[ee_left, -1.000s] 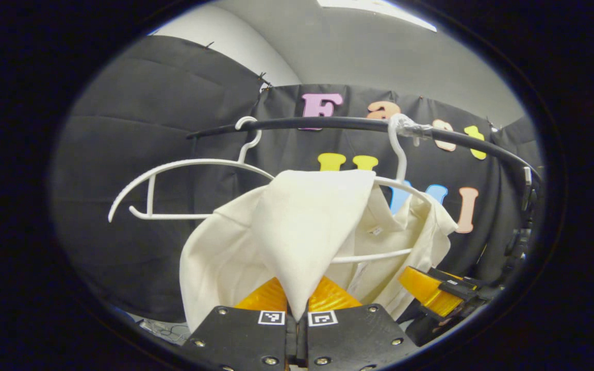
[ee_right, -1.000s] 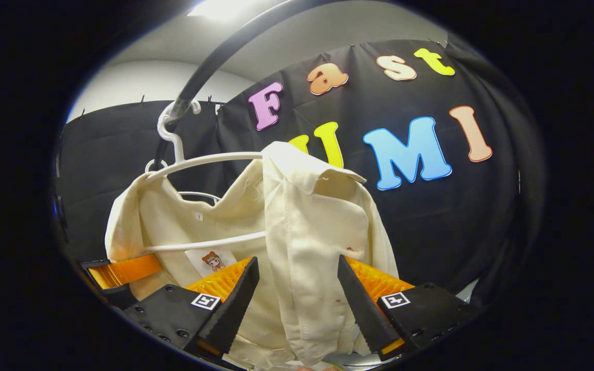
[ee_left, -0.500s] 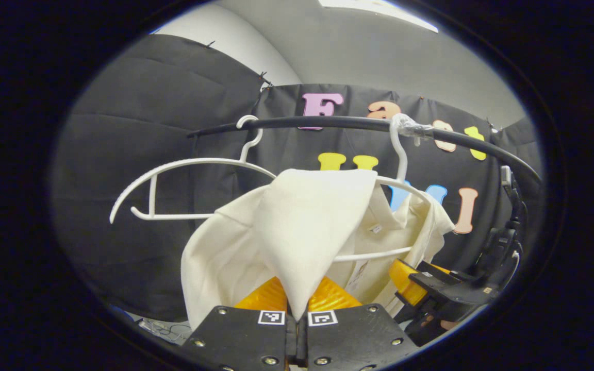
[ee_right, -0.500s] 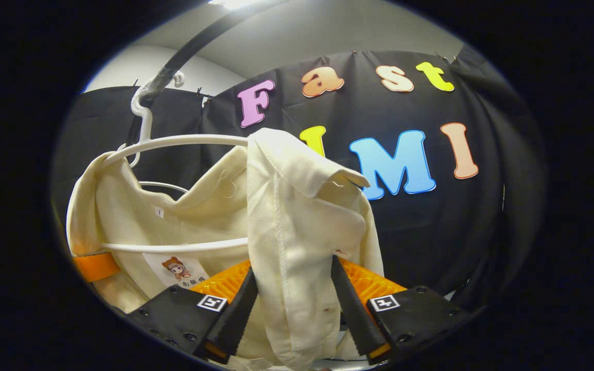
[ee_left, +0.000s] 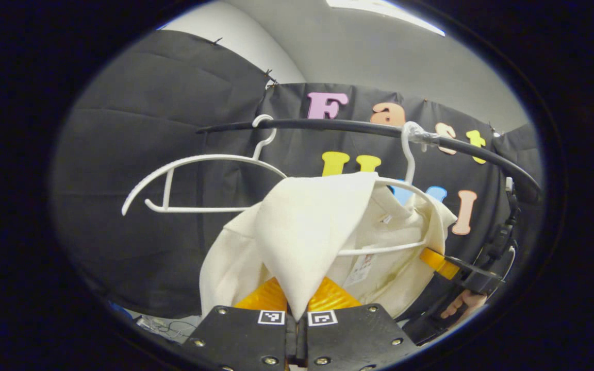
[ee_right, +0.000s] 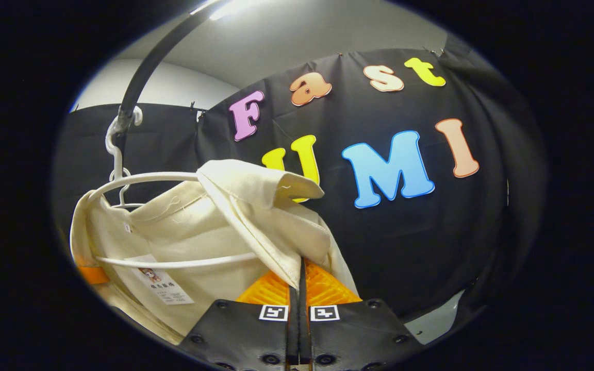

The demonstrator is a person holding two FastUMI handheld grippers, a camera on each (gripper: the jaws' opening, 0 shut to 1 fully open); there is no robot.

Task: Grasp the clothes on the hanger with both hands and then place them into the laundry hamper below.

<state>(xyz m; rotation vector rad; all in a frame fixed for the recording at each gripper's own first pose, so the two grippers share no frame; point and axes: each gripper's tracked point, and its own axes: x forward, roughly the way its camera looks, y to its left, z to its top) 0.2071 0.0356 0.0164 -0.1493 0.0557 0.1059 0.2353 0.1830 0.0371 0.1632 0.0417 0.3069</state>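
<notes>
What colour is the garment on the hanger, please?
Cream, plain; the garment shows best in the right gripper view.

In the left gripper view, the left gripper (ee_left: 297, 309) has its two fingers closed together on a fold of the cream shirt (ee_left: 307, 237), which hangs on a white hanger (ee_left: 405, 180) from the black rail (ee_left: 359, 126). A second white hanger (ee_left: 199, 183) hangs bare on the same rail, to the left of the shirt. At the right edge, the right gripper (ee_left: 451, 268) touches the shirt's far side, and a hand (ee_left: 462, 304) holds it.
</notes>
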